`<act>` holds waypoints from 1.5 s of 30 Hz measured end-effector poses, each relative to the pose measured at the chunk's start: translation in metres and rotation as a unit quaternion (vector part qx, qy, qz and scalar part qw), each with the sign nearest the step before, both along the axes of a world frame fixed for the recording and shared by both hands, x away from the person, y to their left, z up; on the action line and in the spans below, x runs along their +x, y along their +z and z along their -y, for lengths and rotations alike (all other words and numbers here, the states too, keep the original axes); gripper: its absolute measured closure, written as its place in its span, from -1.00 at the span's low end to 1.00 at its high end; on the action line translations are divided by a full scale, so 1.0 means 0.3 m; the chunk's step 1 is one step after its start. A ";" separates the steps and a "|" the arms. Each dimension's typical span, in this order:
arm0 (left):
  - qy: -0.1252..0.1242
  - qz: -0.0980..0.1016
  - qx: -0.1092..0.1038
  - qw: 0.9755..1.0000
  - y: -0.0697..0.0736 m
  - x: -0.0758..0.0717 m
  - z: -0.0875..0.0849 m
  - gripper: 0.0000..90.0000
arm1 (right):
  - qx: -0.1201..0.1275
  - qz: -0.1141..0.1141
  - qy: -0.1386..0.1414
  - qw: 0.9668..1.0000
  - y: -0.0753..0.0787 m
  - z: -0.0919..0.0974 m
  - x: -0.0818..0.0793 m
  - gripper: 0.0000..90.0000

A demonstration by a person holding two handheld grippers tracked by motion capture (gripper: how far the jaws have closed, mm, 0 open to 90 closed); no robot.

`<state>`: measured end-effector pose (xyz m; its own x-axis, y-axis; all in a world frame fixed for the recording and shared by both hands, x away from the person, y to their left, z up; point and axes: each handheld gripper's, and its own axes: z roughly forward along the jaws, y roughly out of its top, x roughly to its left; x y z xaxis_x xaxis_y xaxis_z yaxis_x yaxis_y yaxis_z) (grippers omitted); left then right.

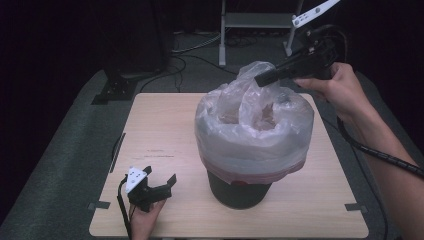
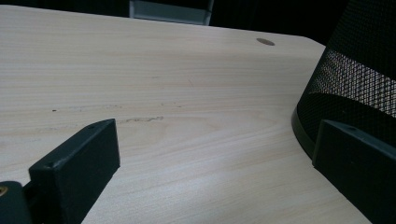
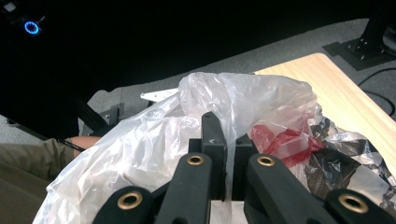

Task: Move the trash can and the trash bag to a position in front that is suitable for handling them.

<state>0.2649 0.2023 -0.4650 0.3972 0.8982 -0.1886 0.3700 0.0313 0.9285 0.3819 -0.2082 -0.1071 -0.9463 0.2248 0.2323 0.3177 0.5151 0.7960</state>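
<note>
A black mesh bin [image 1: 239, 190] stands on the wooden table [image 1: 160, 125], lined with a clear plastic bag [image 1: 250, 125] that billows over its rim. A red bag [image 1: 260, 176] peeks out beneath it. My right gripper [image 1: 262, 79] is at the bag's far right top, shut on a pulled-up fold of the clear plastic. In the right gripper view the film [image 3: 224, 98] runs down between the closed jaws of that gripper [image 3: 227, 140], with red plastic [image 3: 285, 142] beside them. My left gripper [image 1: 162, 182] rests open on the table left of the bin; its view shows the left gripper [image 2: 215, 177] empty, the mesh bin wall [image 2: 359, 79] by its right jaw.
Behind the table stand a metal frame [image 1: 250, 20] and a black equipment base [image 1: 120, 82] with cables on the grey floor. The table's left half [image 1: 150, 115] is bare wood. A cable [image 1: 380, 155] trails from the right gripper along the forearm.
</note>
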 end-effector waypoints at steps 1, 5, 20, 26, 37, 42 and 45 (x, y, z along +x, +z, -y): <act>0.000 -0.001 0.000 1.000 0.000 0.000 0.001 -1.00 | -0.005 0.000 0.000 1.000 -0.010 0.003 -0.002 1.00; -0.001 -0.002 0.001 1.000 -0.001 0.001 0.003 -1.00 | -0.009 -0.002 0.000 1.000 -0.024 0.008 -0.006 1.00; -0.003 -0.003 0.001 1.000 -0.004 0.002 0.008 -1.00 | -0.044 0.003 0.008 0.999 -0.071 0.012 -0.048 1.00; -0.005 -0.004 0.002 1.000 -0.005 0.002 0.012 -1.00 | -0.063 0.012 0.004 0.998 -0.069 0.005 -0.057 1.00; -0.004 -0.002 0.000 1.000 -0.003 0.001 0.008 -1.00 | -0.091 0.005 0.014 0.996 -0.124 -0.023 -0.046 1.00; -0.003 -0.002 -0.001 1.000 -0.003 0.001 0.006 -1.00 | -0.109 0.001 0.021 0.994 -0.151 -0.045 -0.042 1.00; -0.003 -0.001 -0.001 1.000 -0.002 0.000 0.005 -1.00 | -0.117 -0.003 0.023 0.993 -0.167 -0.054 -0.035 1.00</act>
<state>0.2649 0.2007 -0.4656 0.4018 0.8956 -0.1908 0.3723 0.0306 0.9276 0.3713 -0.1920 -0.1571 -0.9556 0.2303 0.1839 0.2940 0.6996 0.6513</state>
